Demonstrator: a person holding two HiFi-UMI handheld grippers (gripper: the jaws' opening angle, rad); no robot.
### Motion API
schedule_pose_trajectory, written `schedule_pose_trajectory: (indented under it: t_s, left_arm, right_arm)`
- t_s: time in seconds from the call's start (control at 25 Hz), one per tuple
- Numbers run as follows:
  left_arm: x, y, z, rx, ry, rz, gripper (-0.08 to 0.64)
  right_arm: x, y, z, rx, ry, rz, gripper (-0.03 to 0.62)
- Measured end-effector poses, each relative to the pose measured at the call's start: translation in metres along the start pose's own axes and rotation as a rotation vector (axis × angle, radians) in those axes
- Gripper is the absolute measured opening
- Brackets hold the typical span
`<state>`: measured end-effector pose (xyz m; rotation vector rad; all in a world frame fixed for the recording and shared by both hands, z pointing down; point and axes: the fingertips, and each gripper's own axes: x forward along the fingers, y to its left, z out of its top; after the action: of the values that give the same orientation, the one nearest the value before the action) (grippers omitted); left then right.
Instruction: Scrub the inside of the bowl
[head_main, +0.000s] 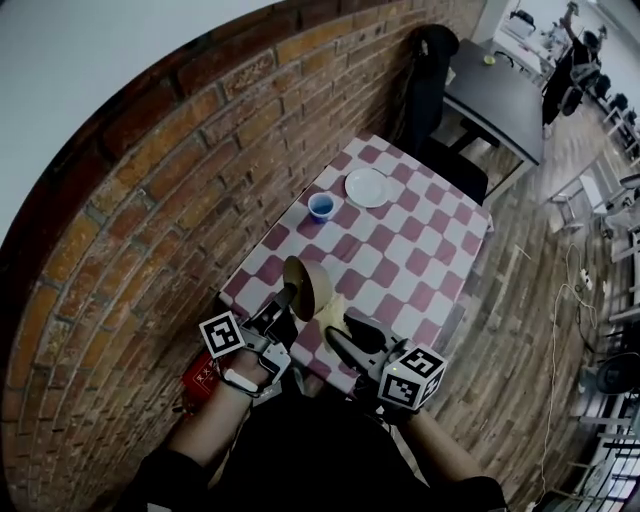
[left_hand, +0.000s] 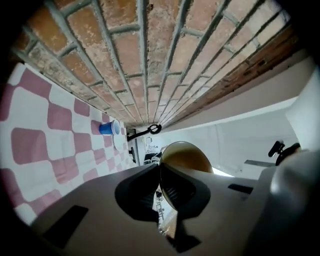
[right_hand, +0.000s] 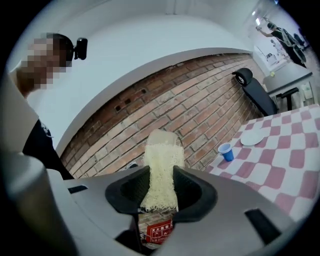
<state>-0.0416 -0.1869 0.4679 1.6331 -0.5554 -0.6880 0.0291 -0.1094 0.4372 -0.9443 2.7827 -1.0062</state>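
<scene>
In the head view my left gripper (head_main: 288, 300) is shut on the rim of a tan bowl (head_main: 306, 287), which it holds tilted on edge above the near side of the checked table (head_main: 420, 250). The left gripper view shows that bowl (left_hand: 186, 154) edge-on, its rim pinched between the jaws of the left gripper (left_hand: 160, 172). My right gripper (right_hand: 161, 175) is shut on a pale yellow mesh scrub pad (right_hand: 161, 162) that sticks up past the jaws. Just right of the bowl in the head view is the right gripper (head_main: 342, 335), close to it; whether they touch I cannot tell.
A blue cup (head_main: 321, 206) and a white plate (head_main: 367, 187) sit at the table's far side, near the brick wall (head_main: 180, 190). A red box (head_main: 200, 377) lies on the floor by the wall. A black chair (head_main: 430, 70) and a dark table (head_main: 495, 95) stand beyond.
</scene>
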Motion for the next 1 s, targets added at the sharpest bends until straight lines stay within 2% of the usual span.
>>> schedule_pose_trajectory:
  t_s: [0.2,0.4,0.52,0.72,1.0]
  left_arm:
    - [0.007,-0.016,0.001,-0.014,-0.024,-0.06,0.032]
    - [0.014,-0.031,-0.02,0.003,0.051,-0.123,0.031]
    - [0.014,-0.032,-0.029,0.013,0.086,-0.124,0.032]
    - [0.01,-0.024,-0.023,0.004,0.079,-0.105,0.031]
    - [-0.001,-0.01,0.0,0.012,0.022,-0.052,0.031]
  right_arm:
    - [0.004,0.002,-0.024,-0.025,0.077,0.0,0.155]
    - [0.017,0.0,-0.044,-0.101,0.171,-0.026,0.155]
    - [0.019,-0.003,-0.049,-0.137,0.202,-0.034,0.155]
    - [0.015,-0.005,-0.046,-0.143,0.196,-0.037,0.155]
    - [-0.008,-0.005,-0.018,-0.159,0.112,-0.057,0.155]
